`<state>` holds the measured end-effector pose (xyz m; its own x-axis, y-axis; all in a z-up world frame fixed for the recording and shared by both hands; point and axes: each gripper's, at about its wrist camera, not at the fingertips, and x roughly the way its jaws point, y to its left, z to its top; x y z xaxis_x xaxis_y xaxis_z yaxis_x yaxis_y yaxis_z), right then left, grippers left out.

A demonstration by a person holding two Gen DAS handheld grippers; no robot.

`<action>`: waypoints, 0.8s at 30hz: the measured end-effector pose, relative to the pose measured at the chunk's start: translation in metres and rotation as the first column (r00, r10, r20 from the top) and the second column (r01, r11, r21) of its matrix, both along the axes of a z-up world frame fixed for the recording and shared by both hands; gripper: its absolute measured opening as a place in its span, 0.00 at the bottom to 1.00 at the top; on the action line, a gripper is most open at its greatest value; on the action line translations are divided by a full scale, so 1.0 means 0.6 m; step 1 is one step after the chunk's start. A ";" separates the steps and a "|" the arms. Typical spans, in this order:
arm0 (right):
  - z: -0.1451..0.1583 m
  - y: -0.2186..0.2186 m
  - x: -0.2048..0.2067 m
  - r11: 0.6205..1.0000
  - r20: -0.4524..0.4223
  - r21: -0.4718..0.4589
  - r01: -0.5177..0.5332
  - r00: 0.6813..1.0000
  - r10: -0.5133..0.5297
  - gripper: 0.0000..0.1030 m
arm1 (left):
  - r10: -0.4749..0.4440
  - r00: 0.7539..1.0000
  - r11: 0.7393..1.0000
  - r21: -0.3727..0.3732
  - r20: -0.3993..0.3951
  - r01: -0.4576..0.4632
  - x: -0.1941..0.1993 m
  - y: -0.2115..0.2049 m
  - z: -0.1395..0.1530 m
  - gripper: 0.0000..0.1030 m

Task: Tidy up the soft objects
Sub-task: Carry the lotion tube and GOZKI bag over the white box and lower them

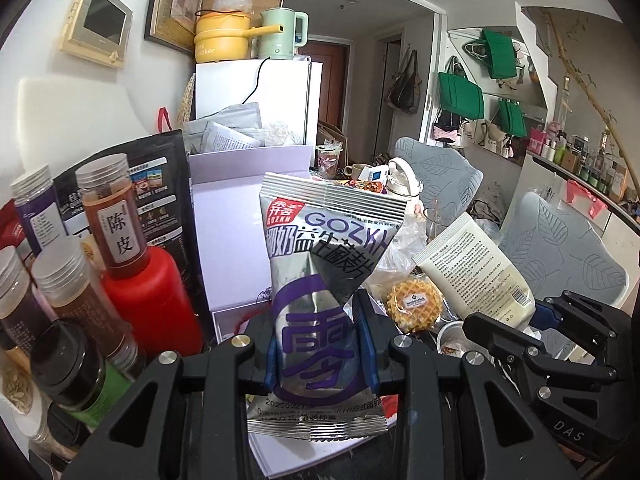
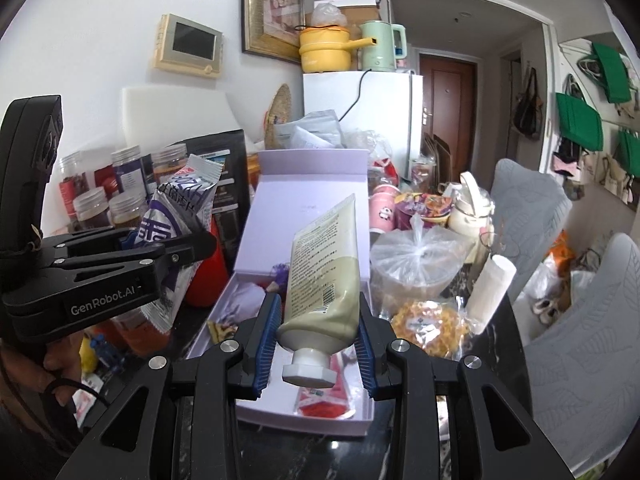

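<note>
Left wrist view: I see my left gripper (image 1: 320, 344) clenched on a silver snack packet (image 1: 324, 280) with purple print, the blue pads pressing its lower half while its crimped top stands upright above the jaws. To the right in that view my right gripper (image 1: 532, 320) grasps a cream tube (image 1: 476, 264), tilted up and to the left. Just behind the packet stands the raised lid of a lilac box (image 1: 228, 208), and to its left a red bottle (image 1: 152, 304) and several jars with clear ribbed caps (image 1: 108, 208). A wrapped waffle (image 1: 416, 306) lies between the two grippers, further off. In the right wrist view the tube (image 2: 324, 268) sits cap-down between the blue pads, held above the open lilac box (image 2: 304, 420), with a red sachet (image 2: 332, 396) lying in the near end of the box. The left gripper (image 2: 160, 248) with its packet (image 2: 176, 216) is at the left, held by a hand (image 2: 36, 368).
</note>
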<state>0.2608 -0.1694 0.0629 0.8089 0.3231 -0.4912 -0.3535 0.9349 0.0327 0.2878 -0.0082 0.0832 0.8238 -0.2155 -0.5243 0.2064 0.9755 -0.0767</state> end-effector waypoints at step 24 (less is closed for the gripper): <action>-0.083 0.037 0.108 1.000 -0.119 -0.006 -0.005 0.993 0.004 0.30 | 0.088 0.983 0.996 0.030 -0.163 -0.084 0.098 0.024 -0.113 0.31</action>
<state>0.3257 -0.1474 0.0131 0.7431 0.3231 -0.5861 -0.3519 0.9335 0.0684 0.3465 0.0064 0.0155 0.7411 -0.1341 -0.6579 0.1081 0.9909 -0.0802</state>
